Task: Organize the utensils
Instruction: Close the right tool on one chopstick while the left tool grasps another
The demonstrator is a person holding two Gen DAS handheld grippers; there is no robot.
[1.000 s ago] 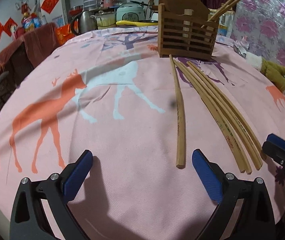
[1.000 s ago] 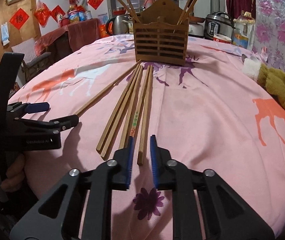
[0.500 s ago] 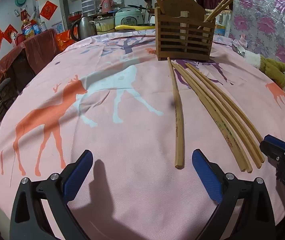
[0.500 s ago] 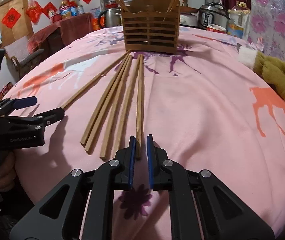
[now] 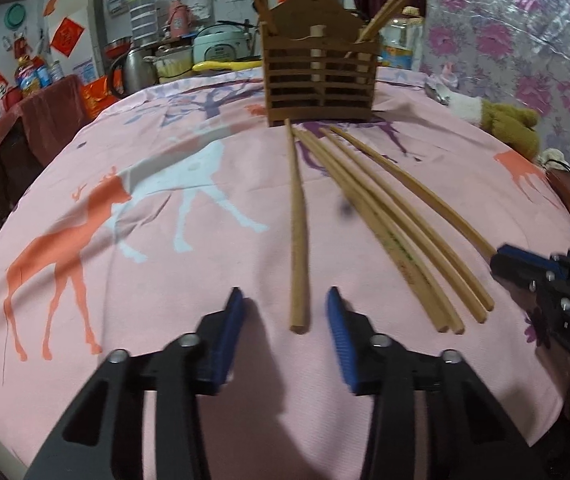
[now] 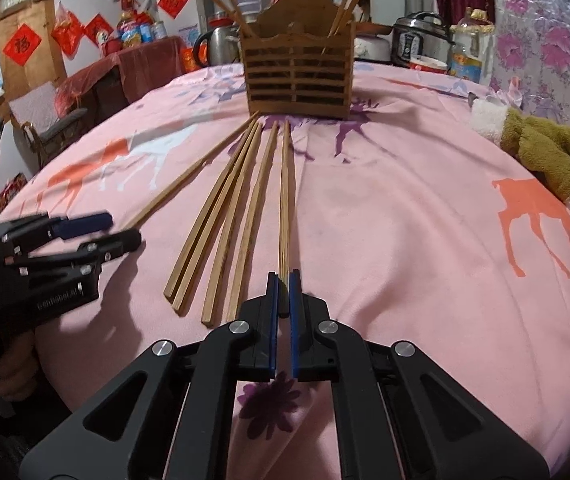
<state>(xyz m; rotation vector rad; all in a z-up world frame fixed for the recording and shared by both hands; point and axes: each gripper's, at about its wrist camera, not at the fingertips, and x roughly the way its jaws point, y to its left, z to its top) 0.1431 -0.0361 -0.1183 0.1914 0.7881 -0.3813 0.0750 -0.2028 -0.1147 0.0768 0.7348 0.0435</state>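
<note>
Several wooden chopsticks lie fanned on the pink tablecloth, pointing toward a slatted wooden holder (image 5: 320,76) that has a few chopsticks standing in it. My left gripper (image 5: 285,304) is open, its blue pads on either side of the near end of the leftmost chopstick (image 5: 297,224). My right gripper (image 6: 283,280) is shut on the near end of the rightmost chopstick (image 6: 284,200), which still lies on the cloth. The holder also shows in the right wrist view (image 6: 299,76). Each gripper shows in the other's view: the right (image 5: 525,264), the left (image 6: 97,232).
A stuffed toy (image 6: 541,148) lies at the table's right edge. Behind the table stand a kettle (image 6: 221,46), rice cookers (image 6: 421,36) and bottles. A chair (image 6: 45,120) stands at the far left.
My left gripper narrowed and shifted right, so it straddles the leftmost chopstick's end. My right gripper advanced and closed on the rightmost chopstick's end.
</note>
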